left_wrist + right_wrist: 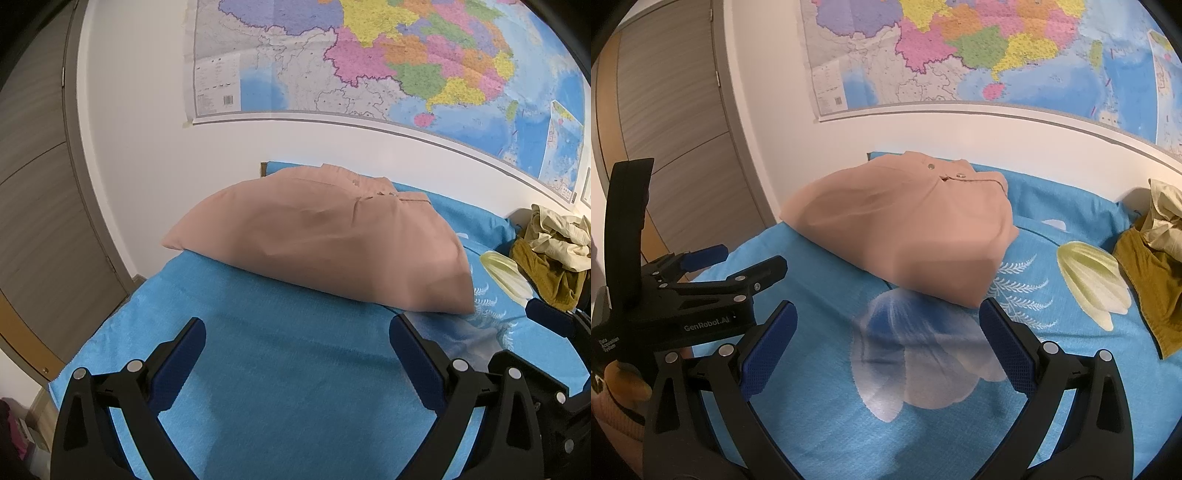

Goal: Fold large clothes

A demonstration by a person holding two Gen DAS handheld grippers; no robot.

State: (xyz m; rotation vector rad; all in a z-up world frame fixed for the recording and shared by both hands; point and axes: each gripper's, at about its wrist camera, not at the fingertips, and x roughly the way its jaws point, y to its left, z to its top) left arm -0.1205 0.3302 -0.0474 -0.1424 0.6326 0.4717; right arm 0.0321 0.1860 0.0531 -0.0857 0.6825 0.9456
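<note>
A folded pink-beige garment (317, 240) lies on the blue bed sheet (280, 369) near the wall; it also shows in the right wrist view (905, 229), snaps on its waistband at the far side. My left gripper (297, 332) is open and empty, just short of the garment's near edge. My right gripper (888, 317) is open and empty, just in front of the garment's near right corner. The left gripper (738, 258) also shows at the left of the right wrist view, open.
A heap of olive and cream clothes (557, 254) lies at the right of the bed (1156, 258). A large wall map (369, 62) hangs above. A grey door (40, 206) stands at left. The sheet's left edge (103, 321) drops off.
</note>
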